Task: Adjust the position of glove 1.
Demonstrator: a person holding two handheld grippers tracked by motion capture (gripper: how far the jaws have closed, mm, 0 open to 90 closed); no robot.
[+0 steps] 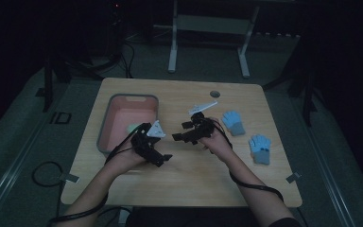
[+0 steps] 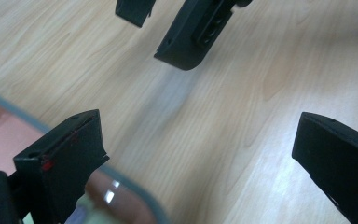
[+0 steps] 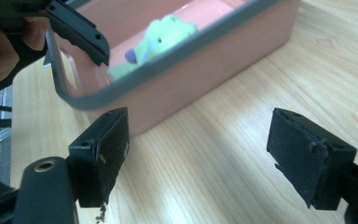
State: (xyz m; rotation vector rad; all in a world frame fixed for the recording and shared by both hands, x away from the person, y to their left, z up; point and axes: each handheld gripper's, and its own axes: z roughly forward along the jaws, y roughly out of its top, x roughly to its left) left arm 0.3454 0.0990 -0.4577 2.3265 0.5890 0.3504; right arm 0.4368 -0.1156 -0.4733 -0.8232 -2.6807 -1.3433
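Wooden table [image 1: 189,165] | pink bin [image 1: 105,124] holds green glove [image 3: 161,39] | two blue gloves [image 1: 233,122] right of bin | left gripper [image 1: 163,159], right gripper [image 1: 178,131] both wide, empty | bin partly cut off.

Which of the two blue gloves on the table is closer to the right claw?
The farther blue glove, just beyond the right claw; the nearer blue glove lies closer to the table's right edge.

A dim recording lab: a lone wooden bench [image 1: 184,165] stands on grey carpet, cables [image 1: 42,172] trailing lower left, metal frame legs [image 1: 172,52] at top centre.
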